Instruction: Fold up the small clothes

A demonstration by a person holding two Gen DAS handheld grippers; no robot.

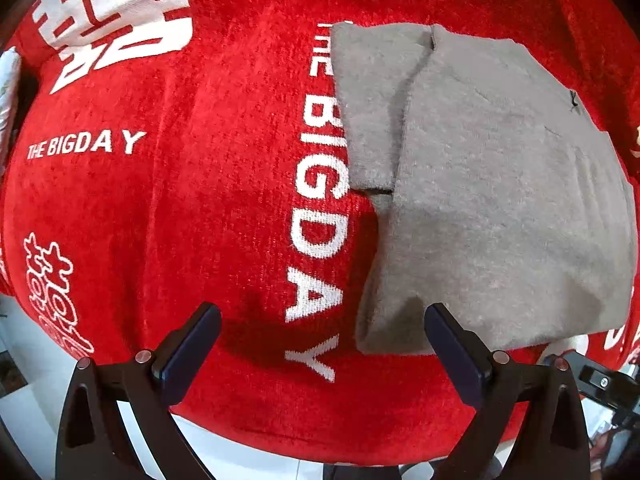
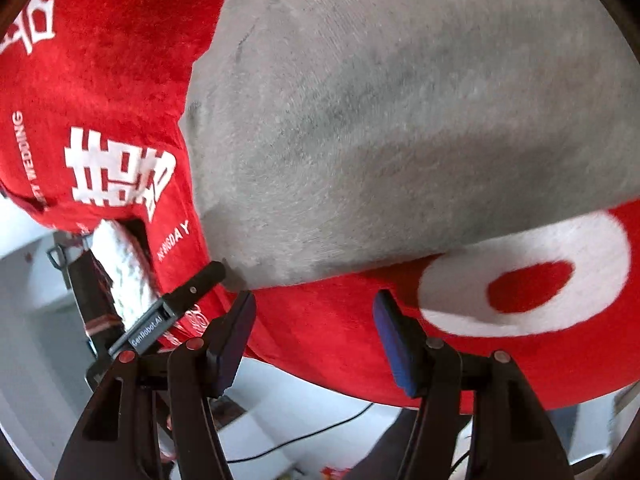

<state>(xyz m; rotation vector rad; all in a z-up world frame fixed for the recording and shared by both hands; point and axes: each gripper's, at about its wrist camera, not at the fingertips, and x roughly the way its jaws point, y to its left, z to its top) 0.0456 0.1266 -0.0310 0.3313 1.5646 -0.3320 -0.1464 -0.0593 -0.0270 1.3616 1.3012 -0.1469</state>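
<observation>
A small grey garment lies folded on a red cloth with white lettering. In the left wrist view it fills the right half, one flap folded over along its left side. My left gripper is open and empty, its right finger just at the garment's near left corner. In the right wrist view the garment fills the upper frame. My right gripper is open and empty, just short of the garment's near edge. The left gripper's finger shows at the garment's corner.
The red cloth's near edge hangs over the table front, with white floor below. A white towel-like thing sits at the cloth's left edge. A cable lies on the floor.
</observation>
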